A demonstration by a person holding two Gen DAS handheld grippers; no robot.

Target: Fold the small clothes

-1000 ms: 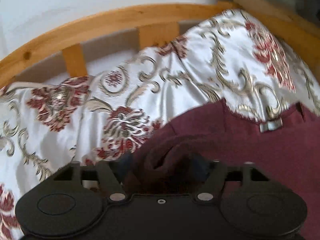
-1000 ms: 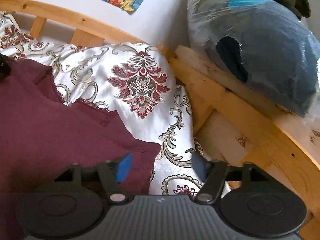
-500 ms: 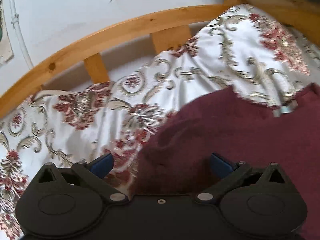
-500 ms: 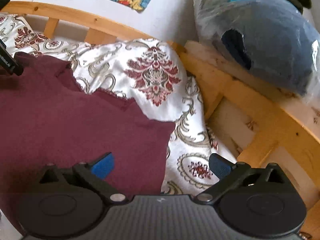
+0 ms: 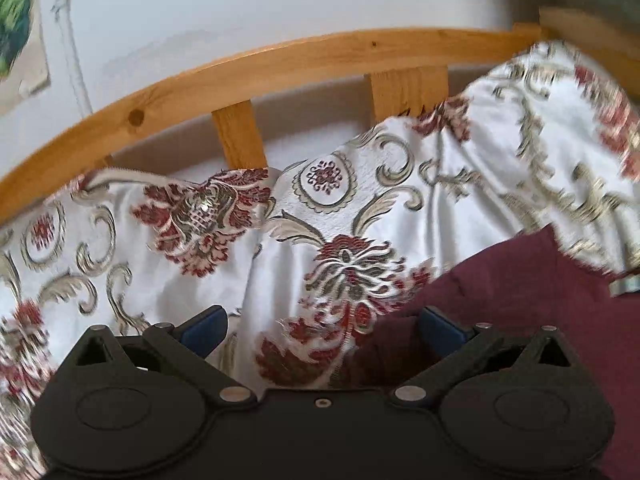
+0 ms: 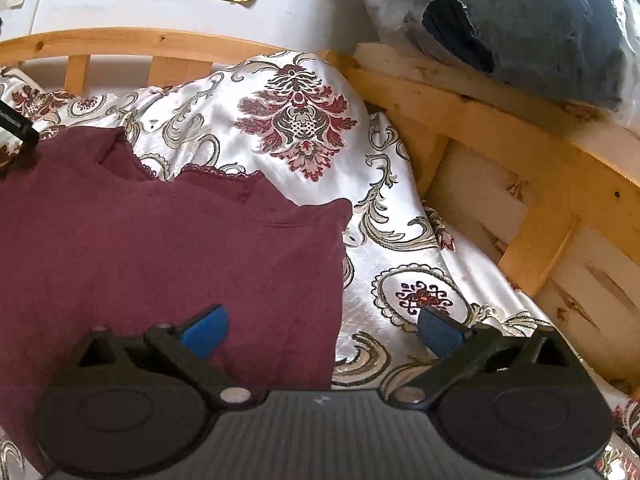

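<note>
Your left gripper (image 5: 322,328) and right gripper (image 6: 322,326) have both just spread wide and pinch nothing. The maroon top (image 6: 160,248) lies flat on the patterned bedspread (image 6: 296,120), apparently one fold laid; further folds probably remain.

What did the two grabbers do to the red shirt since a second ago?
Both let go. The left tool had a bunched corner of the maroon top pinched; its jaws have just been opening, and it slid off to the left. The right tool has opened too. The top still lies flat on the flowered bedspread.
</note>
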